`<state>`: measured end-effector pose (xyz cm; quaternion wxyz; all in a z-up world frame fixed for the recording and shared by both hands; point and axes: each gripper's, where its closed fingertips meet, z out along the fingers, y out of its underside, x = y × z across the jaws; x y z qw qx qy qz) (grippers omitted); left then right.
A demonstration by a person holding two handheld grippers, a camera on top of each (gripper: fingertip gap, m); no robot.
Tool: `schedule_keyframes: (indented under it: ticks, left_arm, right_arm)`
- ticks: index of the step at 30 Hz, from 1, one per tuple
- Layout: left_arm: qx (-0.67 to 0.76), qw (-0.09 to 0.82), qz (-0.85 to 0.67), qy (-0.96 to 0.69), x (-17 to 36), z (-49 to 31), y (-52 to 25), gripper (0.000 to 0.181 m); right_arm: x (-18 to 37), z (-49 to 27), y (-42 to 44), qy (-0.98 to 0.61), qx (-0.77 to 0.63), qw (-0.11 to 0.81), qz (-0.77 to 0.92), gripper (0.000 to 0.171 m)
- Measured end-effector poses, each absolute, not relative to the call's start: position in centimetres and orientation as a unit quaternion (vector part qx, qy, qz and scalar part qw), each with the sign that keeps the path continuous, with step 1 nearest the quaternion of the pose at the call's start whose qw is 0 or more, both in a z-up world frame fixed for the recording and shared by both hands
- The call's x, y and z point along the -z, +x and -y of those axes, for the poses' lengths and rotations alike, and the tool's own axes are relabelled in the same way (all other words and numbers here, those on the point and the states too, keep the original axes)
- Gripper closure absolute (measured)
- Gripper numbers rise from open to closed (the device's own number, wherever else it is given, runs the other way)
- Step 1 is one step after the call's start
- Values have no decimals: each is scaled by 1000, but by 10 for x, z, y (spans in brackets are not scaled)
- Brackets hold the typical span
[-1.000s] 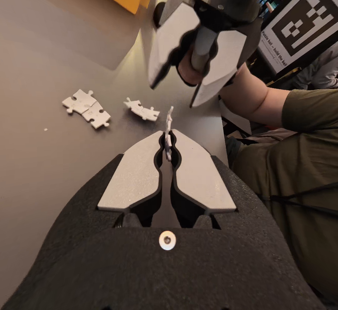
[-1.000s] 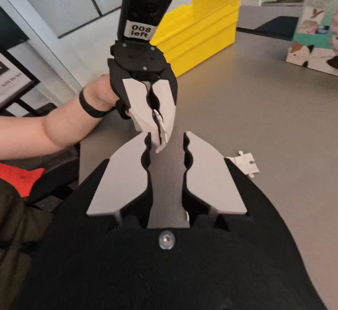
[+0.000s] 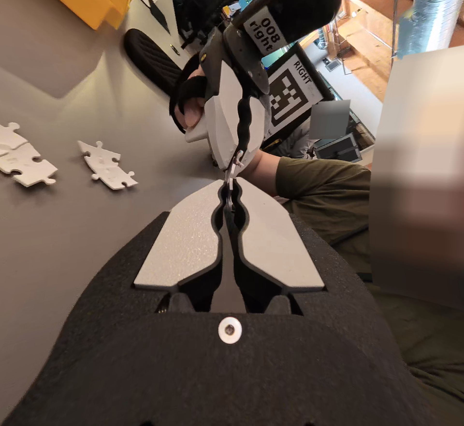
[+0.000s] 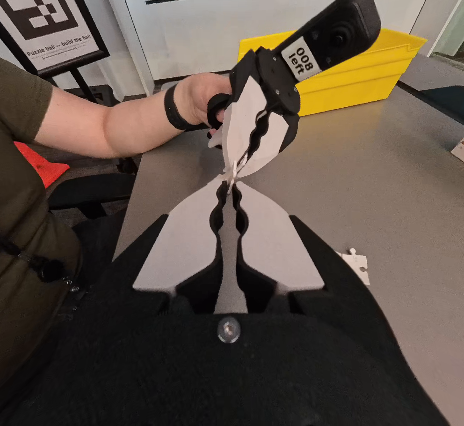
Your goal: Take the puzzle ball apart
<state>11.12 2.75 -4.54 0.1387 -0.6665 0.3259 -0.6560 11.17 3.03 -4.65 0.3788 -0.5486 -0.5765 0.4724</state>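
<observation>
The left gripper (image 3: pixel 229 189) has its two grey fingers pressed close together, pinching a thin white puzzle piece (image 3: pixel 229 182) that stands on its edge between the tips. The right gripper (image 4: pixel 228 187) comes in from the other side, tip to tip with the left one, and its fingers are closed too, pinching what looks like another white piece joined to the first. In the left wrist view the right gripper (image 3: pixel 234 162) hangs tilted above the left one's tips. Both grippers are up in the air over the smooth grey table (image 3: pixel 75 212), near its edge. On the table to the left lie two flat sets of joined white puzzle pieces (image 3: pixel 106 165), one nearer (image 3: pixel 22 160) the picture's edge. They are well apart from the grippers. Farther back on the table sits a big yellow plastic bin (image 4: pixel 351 79). A black ribbed pad (image 3: pixel 150 59) lies near it. A person's bare arm (image 4: pixel 113 122) holds the left gripper's handle.
</observation>
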Motion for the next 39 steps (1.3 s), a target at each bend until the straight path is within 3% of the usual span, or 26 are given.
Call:
schedule_keyframes:
  ticks: [16, 25, 29, 32, 39]
  left_arm:
    - [537, 309, -350, -702, 54, -73, 94, 179]
    - [459, 385, -382, -704, 65, -83, 100, 178]
    - [482, 361, -396, -693, 66, -71, 111, 179]
    - [464, 369, -404, -696, 69, -72, 116, 179]
    - [467, 392, -375, -699, 63, -83, 105, 179]
  right_arm:
    - [57, -77, 91, -590, -564, 230, 530, 168]
    - [68, -88, 95, -530, -562, 340, 537, 168]
    - [66, -93, 100, -530, -560, 350, 533, 168]
    - [64, -89, 105, -526, -598, 300, 525, 168]
    - [63, -109, 108, -560, -569, 336, 500, 168]
